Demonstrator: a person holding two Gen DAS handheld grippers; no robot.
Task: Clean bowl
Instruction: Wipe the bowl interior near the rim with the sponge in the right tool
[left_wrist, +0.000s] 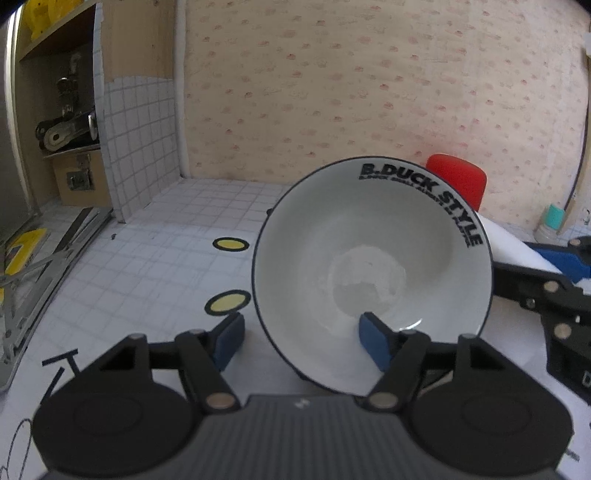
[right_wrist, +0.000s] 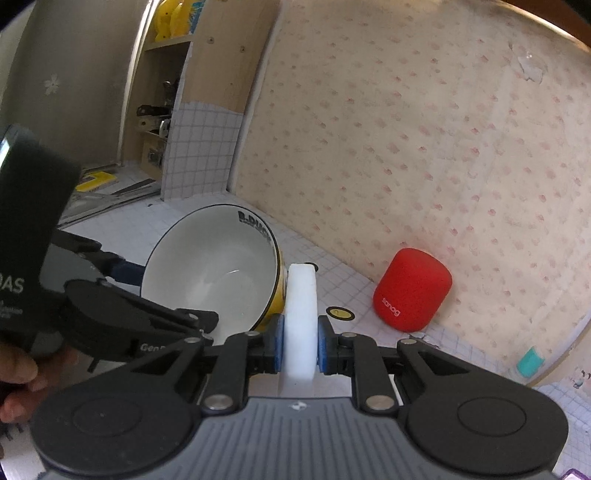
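With the bowl (left_wrist: 373, 273) tilted at frame centre, its rim gripped by the left gripper (left_wrist: 301, 341), the white sponge (right_wrist: 301, 325) clamped in the right gripper (right_wrist: 300, 349) should be swept firmly across the smeared base.

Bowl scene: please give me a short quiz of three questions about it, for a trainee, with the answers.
1. What does the right claw grip?
A. a white sponge
B. a spoon
C. a cup
2. True or false: the bowl lies upside down, flat on the table.
3. Which big black words are printed inside the bowl's rim?

Key:
1. A. The sponge is pinched upright between the two blue pads.
2. False. The bowl is tilted, and its open side faces the left wrist camera.
3. B.DUCK STYLE
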